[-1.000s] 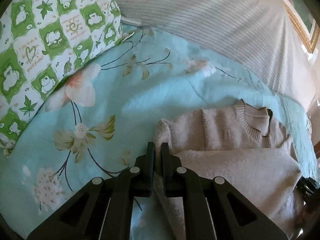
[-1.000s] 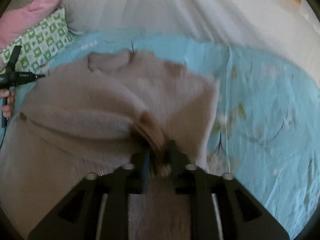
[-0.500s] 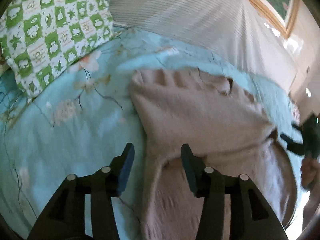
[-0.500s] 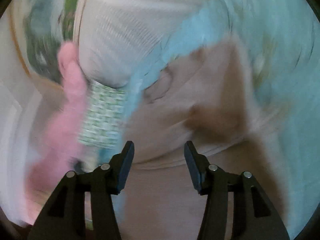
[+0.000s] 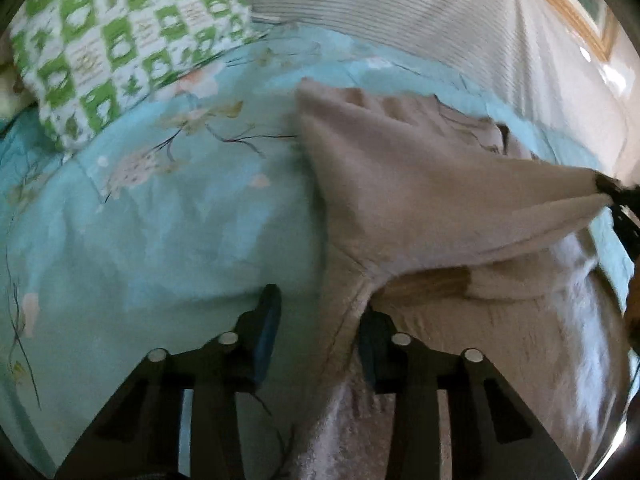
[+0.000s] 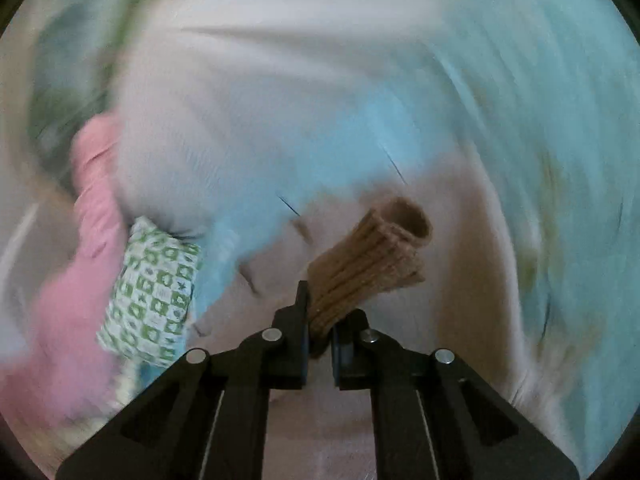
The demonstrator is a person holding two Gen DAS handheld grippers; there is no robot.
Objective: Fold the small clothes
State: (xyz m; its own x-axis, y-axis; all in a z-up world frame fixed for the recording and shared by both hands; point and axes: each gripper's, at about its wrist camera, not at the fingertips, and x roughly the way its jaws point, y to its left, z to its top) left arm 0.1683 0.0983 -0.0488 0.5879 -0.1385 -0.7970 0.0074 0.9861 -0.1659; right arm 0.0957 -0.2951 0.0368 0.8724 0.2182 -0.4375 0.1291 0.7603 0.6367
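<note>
A beige knitted sweater [image 5: 420, 184] lies on the light blue floral bedsheet [image 5: 160, 220]. My left gripper [image 5: 320, 316] hangs over the sweater's left edge near the armpit. Its jaws are closing, with the fabric edge between them and the pads apart from it. My right gripper [image 6: 320, 320] is shut on the brown ribbed cuff [image 6: 376, 256] of a sleeve, which sticks up past its fingers. In the left wrist view that sleeve is pulled taut across the sweater's body toward the right edge, where the right gripper [image 5: 614, 192] shows as a dark tip.
A green-and-white checked pillow [image 5: 120, 40] lies at the back left of the bed. A white striped headboard cushion [image 5: 400, 12] runs behind it. A framed picture [image 5: 568, 4] hangs on the wall. Pink fabric [image 6: 80, 260] sits beside the pillow in the blurred right wrist view.
My left gripper went from shut to open and moved along the sweater's left edge. My right gripper let go, opened, rolled and shut on the brown cuff, lifting the sleeve.
</note>
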